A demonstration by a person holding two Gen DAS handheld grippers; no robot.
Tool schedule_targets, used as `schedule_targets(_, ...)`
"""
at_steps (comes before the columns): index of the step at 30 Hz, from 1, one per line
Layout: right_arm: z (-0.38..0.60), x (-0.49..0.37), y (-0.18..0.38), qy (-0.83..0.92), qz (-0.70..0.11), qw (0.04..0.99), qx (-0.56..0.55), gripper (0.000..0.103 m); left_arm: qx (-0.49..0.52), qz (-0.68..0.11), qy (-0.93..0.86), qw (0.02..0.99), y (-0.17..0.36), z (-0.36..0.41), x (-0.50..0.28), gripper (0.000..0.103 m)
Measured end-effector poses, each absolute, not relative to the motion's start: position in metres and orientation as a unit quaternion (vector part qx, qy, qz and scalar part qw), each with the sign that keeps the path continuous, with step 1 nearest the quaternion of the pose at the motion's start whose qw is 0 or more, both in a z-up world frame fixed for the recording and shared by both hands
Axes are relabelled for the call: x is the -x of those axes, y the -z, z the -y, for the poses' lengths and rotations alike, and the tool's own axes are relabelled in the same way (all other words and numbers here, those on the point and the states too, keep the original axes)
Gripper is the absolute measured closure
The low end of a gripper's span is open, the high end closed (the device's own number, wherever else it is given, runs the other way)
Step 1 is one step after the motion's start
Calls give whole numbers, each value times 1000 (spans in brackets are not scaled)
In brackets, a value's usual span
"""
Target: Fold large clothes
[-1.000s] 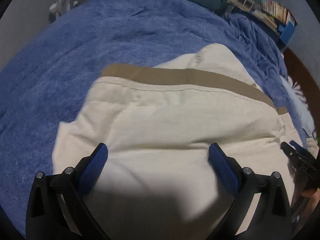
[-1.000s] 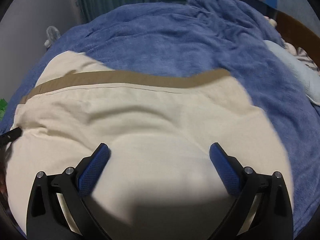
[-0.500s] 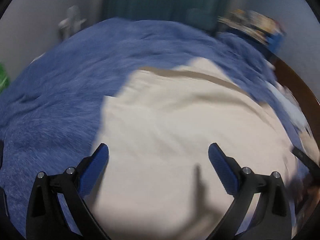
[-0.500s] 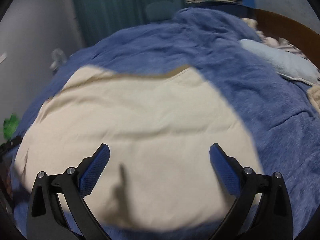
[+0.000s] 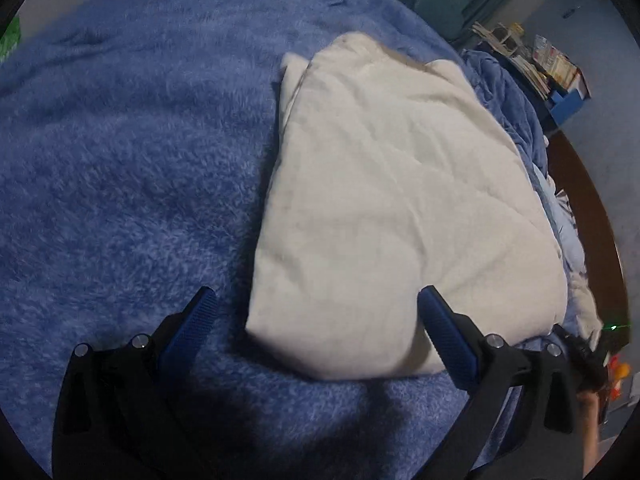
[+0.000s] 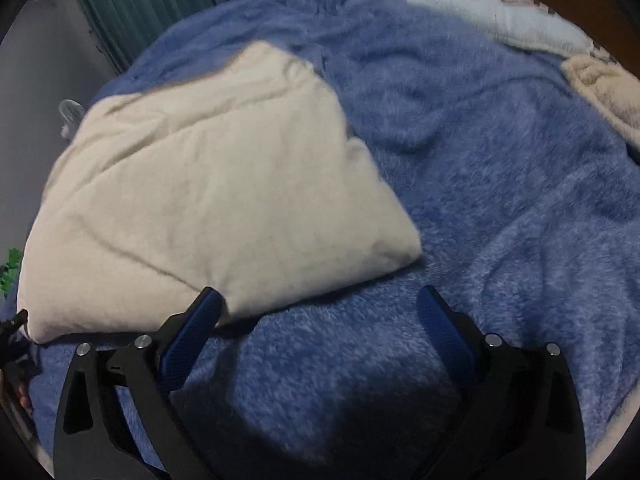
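Cream garment (image 5: 400, 216) folded into a thick wedge, lying flat on the fuzzy blue blanket (image 5: 120, 160). Bit of tan trim peeking out at the far end. Left gripper (image 5: 316, 334) spread wide, nothing in it, hovering just over the near left corner of the fold, right finger over the cloth, left finger over bare blanket. Right gripper (image 6: 320, 332) also wide and empty, left finger (image 6: 192, 328) right at the near edge of the fold, can't tell if touching; right finger over blanket only. Pale pillow (image 6: 496, 16) and another cream bundle (image 6: 604, 88) far right. Bookshelf clutter (image 5: 536, 68) far right, teal curtain (image 6: 140, 4) in back.
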State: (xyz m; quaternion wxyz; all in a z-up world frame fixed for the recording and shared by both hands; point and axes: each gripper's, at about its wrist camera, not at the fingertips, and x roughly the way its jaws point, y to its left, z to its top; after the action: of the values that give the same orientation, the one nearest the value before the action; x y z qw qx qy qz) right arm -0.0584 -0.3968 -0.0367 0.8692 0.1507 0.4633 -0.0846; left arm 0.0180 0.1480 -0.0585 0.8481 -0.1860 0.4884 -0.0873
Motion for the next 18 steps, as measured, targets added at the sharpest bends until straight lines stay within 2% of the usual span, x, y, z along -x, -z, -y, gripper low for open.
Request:
schedule_targets(4,377,72,22,78,-414,896,-138,7,139,-472,67,868,44,-128,1,7)
schedule_targets(15,269,108,-22,-2,-296,955,-18,7,19,-389,70,919,13,-70,69,7)
schedule_targets(18,255,107,-11,-9,-306,952,-4,7,-17,-376,60,925,17,-49,79,7)
